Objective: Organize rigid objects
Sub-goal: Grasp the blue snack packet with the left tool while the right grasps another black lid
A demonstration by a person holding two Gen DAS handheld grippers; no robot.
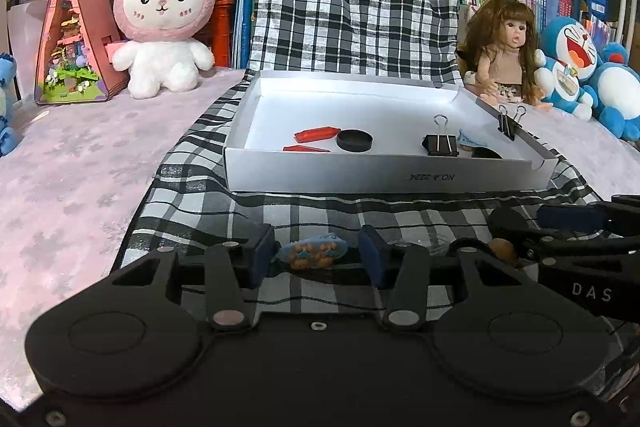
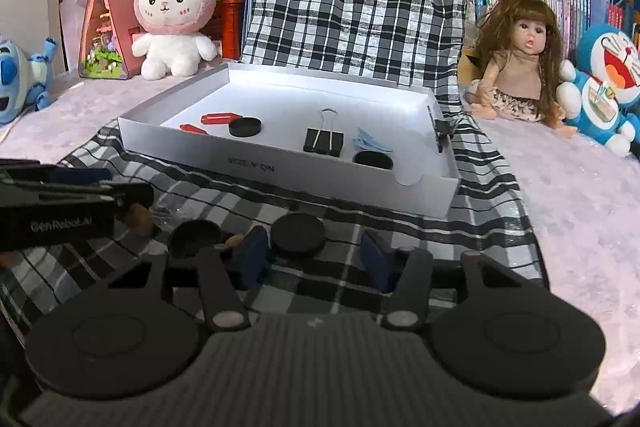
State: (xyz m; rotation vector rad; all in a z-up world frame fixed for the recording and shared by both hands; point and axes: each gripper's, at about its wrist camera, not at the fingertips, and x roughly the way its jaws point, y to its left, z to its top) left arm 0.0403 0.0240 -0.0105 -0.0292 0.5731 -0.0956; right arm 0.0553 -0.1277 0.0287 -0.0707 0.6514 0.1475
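Note:
A small blue and orange trinket (image 1: 313, 251) lies on the checked cloth (image 1: 304, 211), between the blue pads of my left gripper (image 1: 317, 255). Narrow gaps show on both sides, so it stands open. My right gripper (image 2: 313, 257) is open around a black round cap (image 2: 298, 233), which sits near its left pad with room on the right. Beyond both stands a white box (image 1: 384, 175) holding red pieces (image 1: 317, 134), a black cap (image 1: 354, 141) and a black binder clip (image 1: 440, 143). A blue clip (image 2: 372, 142) and another black cap (image 2: 373, 159) also lie in it.
An upturned black cap (image 2: 194, 231), a brown bit (image 2: 139, 218) and a clear piece (image 2: 170, 209) lie on the cloth left of my right gripper. A binder clip (image 1: 509, 123) grips the box's right wall. A rabbit plush (image 1: 164, 15), a doll (image 1: 505, 55) and blue plush toys (image 1: 576, 67) ring the bed.

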